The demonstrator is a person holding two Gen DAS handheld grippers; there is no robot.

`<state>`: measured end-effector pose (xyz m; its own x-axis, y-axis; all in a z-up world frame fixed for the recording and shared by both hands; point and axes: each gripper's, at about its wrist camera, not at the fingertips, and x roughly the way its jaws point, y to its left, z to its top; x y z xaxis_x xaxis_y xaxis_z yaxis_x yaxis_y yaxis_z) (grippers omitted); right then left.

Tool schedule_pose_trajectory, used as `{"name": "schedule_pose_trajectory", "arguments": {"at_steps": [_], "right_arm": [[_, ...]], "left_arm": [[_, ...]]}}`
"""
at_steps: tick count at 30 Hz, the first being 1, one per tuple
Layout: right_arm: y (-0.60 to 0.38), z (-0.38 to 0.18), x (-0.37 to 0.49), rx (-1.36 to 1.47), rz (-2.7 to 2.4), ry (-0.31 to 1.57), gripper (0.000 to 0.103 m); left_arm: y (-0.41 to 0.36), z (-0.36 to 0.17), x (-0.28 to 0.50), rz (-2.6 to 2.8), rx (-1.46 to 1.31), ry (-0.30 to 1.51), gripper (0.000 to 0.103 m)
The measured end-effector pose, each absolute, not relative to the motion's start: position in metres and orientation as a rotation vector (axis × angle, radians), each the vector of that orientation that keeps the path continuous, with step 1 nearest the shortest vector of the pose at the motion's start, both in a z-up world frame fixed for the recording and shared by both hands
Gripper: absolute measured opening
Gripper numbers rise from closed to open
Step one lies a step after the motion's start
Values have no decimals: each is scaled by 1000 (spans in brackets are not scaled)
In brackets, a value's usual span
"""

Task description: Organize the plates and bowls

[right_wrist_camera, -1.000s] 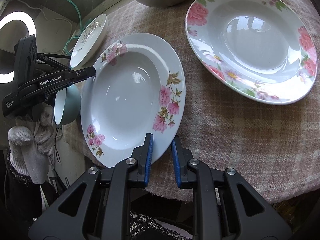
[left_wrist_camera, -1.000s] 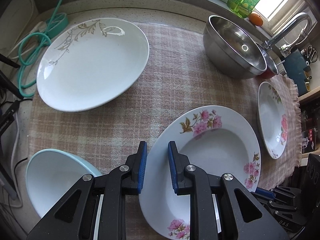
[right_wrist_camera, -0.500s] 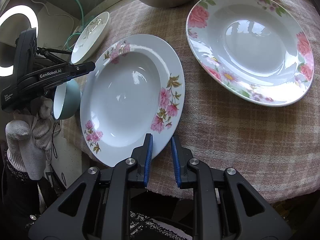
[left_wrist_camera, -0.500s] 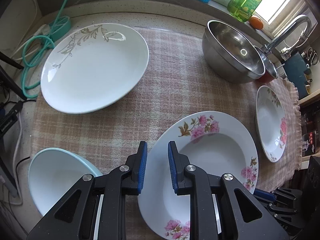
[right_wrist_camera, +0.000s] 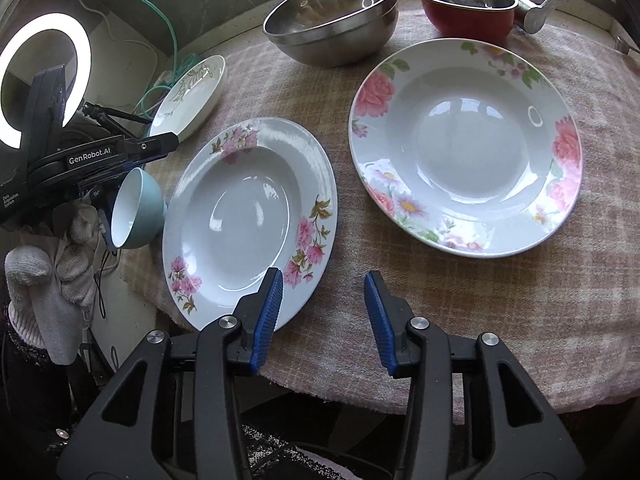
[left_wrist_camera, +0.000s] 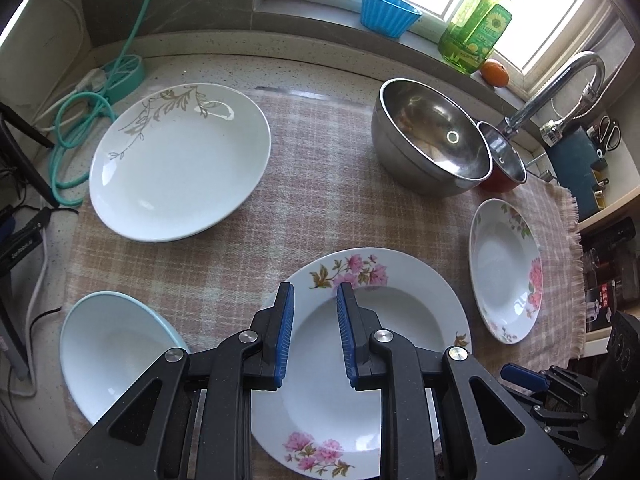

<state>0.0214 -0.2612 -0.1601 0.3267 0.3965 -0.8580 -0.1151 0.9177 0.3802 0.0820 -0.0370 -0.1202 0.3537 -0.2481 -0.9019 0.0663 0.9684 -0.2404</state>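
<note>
Pink-flower plate [left_wrist_camera: 316, 420] flat on the checked cloth [left_wrist_camera: 320, 184] on the tabletop, near the front edge, between the blue bowl [left_wrist_camera: 112, 348] and the rose plate [left_wrist_camera: 504, 272]. Right hand-held gripper [right_wrist_camera: 320, 276] about half open, just been opening wider, with the plate's near rim right beside one pad but not squeezed. Left hand-held gripper [left_wrist_camera: 315, 288] above the same plate, only a small gap between its pads, holding nothing. Farther back, a white leaf plate [left_wrist_camera: 176, 168] and a steel bowl [left_wrist_camera: 432, 148].

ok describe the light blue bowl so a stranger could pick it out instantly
Start at the checked cloth on the counter and go to its near left corner. The light blue bowl sits there beside the pink-flowered plate; it alone is pale blue outside, plain white inside, with no pattern.
</note>
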Motion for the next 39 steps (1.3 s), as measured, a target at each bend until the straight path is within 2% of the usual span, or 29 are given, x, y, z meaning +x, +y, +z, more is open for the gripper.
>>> {"name": "schedule_pose_trajectory", "arguments": {"at_steps": [13,23,39], "right_arm": [[-348,-140,46,265,193,1096,44],[-399,-148,75,261,144,1101,44],[-419,-180,113,273,169,1180,44]], "left_arm": [[-107,-128,78,-314,-250,1194,20],[-143,-142,83,-341,-269,1216,20],[-180,-159,95,-336,-225,1250,20]]}}
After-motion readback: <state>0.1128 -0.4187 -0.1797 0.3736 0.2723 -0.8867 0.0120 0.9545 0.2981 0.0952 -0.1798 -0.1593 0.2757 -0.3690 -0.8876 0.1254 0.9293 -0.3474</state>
